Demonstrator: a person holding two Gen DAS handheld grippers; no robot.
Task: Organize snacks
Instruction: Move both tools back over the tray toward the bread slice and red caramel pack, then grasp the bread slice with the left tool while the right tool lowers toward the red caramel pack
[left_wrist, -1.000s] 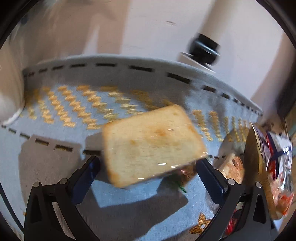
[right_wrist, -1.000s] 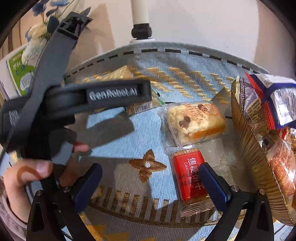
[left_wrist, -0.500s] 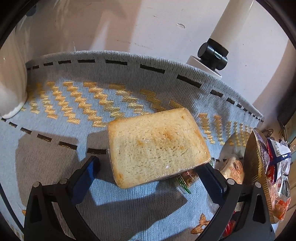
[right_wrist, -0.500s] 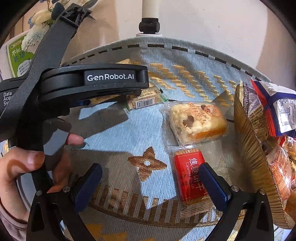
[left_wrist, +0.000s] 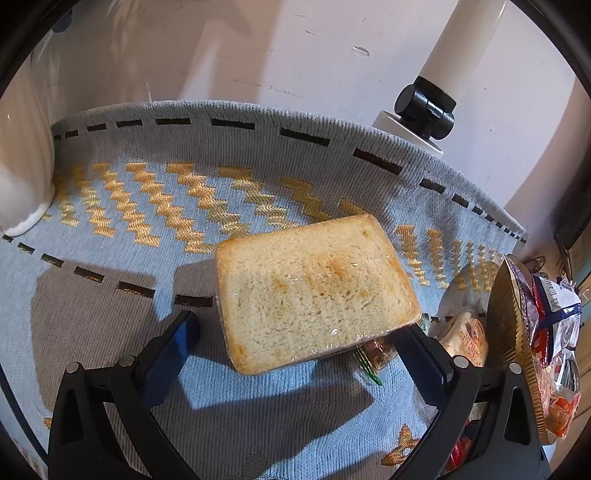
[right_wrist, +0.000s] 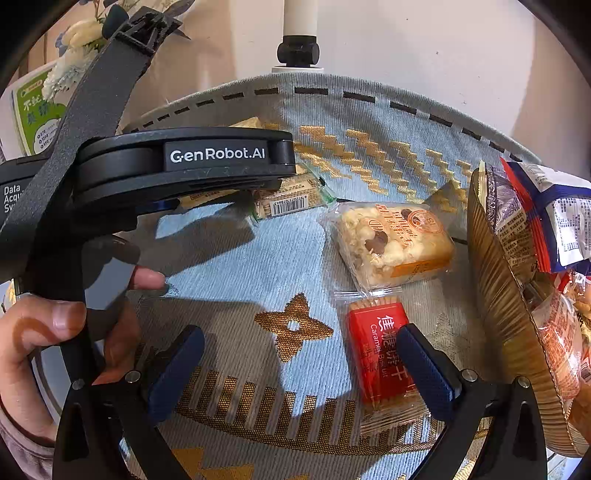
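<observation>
Left wrist view: Your left gripper (left_wrist: 295, 354) has its jaws spread wide. The wrapped bread slice (left_wrist: 314, 291) sits between them. The right jaw tip looks like it touches the bread's corner at 4 o'clock, but the left jaw stands apart from it, so nothing is pinched yet. I can't tell if the bread is flat on the blue and gold cloth (left_wrist: 129, 206) or propped on the small green-wrapped snack (left_wrist: 373, 354) peeking out under its 5 o'clock corner. The gold basket (left_wrist: 506, 332) is at 3 o'clock, w/ bags already in it. So some snacks look put away, but the bread isn't.

Right wrist view: Your right gripper (right_wrist: 299, 369) is also wide open & holds nothing. It hangs low over the cloth (right_wrist: 229, 258). The red caramel biscuit pack (right_wrist: 376, 347) lies by the right jaw at 4 o'clock; that jaw covers part of it. The popcorn bar in clear wrap (right_wrist: 391, 243) lies just above the biscuit, near 2 o'clock. The green-edged barcode snack (right_wrist: 291, 199) is at 12 o'clock, partly under your left tool. The gold basket (right_wrist: 491, 258) is at 3 o'clock, w/ a blue and white bag (right_wrist: 554, 214) inside. Your left hand (right_wrist: 40, 325) grips its tool's handle at 9 o'clock.

I'd say about four snacks are left out: bread, barcode snack, popcorn bar, biscuit.
</observation>
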